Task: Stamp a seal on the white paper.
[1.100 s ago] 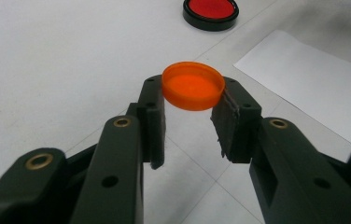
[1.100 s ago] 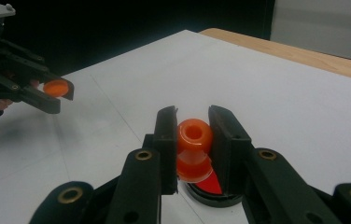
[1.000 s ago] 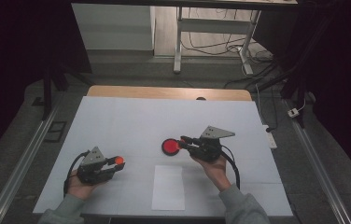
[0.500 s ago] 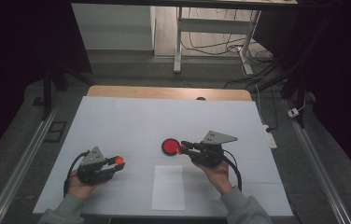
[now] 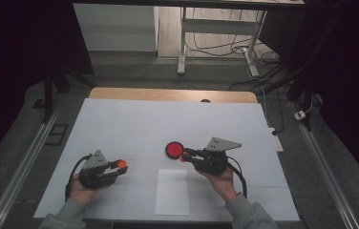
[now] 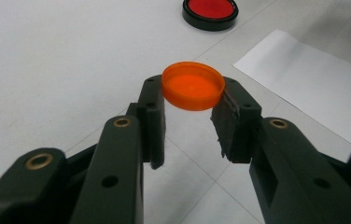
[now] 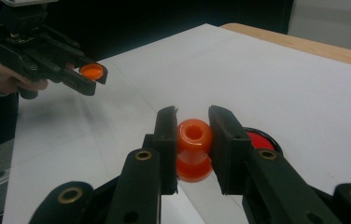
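left gripper (image 6: pixel 190 112) pinching an orange cap (image 6: pixel 193 85) above the white desk (image 5: pixel 134 129), right gripper (image 7: pixel 193 140) clamped on an orange spool-shaped piece (image 7: pixel 194 148) just beside a red disc in a black rim (image 5: pixel 173 150), white paper sheet (image 5: pixel 172 192) between the hands

Orange cap (image 6: pixel 193 85): shallow, round, translucent; open side faces the left gripper view's camera, tilted. Held off the table, pinched at its rim between the left gripper's (image 6: pixel 190 100) fingertips.

Orange spool-shaped piece (image 7: pixel 193 148): two flared ends, narrow waist, bore visible in upper end. Clamped at its waist in the right gripper (image 7: pixel 193 135), just beside the red disc (image 5: pixel 174 149).
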### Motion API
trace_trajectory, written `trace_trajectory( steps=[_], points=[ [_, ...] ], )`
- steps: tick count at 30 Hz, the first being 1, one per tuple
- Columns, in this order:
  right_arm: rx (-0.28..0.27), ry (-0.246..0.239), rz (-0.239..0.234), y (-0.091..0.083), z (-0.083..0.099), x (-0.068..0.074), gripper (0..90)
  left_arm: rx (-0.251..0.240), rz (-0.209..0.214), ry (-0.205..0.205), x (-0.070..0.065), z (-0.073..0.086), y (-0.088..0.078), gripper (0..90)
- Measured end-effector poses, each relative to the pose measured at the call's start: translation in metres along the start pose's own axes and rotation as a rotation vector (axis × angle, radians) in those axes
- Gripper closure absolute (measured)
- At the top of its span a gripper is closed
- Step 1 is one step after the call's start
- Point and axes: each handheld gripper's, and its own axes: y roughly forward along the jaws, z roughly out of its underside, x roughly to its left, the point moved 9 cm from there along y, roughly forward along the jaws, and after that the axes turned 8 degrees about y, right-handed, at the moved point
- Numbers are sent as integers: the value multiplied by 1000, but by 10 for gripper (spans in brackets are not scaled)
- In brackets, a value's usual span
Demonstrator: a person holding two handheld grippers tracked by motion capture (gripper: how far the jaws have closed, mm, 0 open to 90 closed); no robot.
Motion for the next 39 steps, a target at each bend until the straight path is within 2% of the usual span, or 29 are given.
trace_trajectory(
  steps=[9, 31, 39],
  points=[
    [28, 12, -35, 6, 9, 10, 725, -1, 1, -4, 0, 0, 0, 647],
    [100, -31, -90, 6, 30, 33, 725, -3, 1, -2, 0, 0, 0, 647],
    [120, -47, -94, 6, 37, 36, 725, 0, 2, -1, 0, 0, 0, 647]
  ],
)
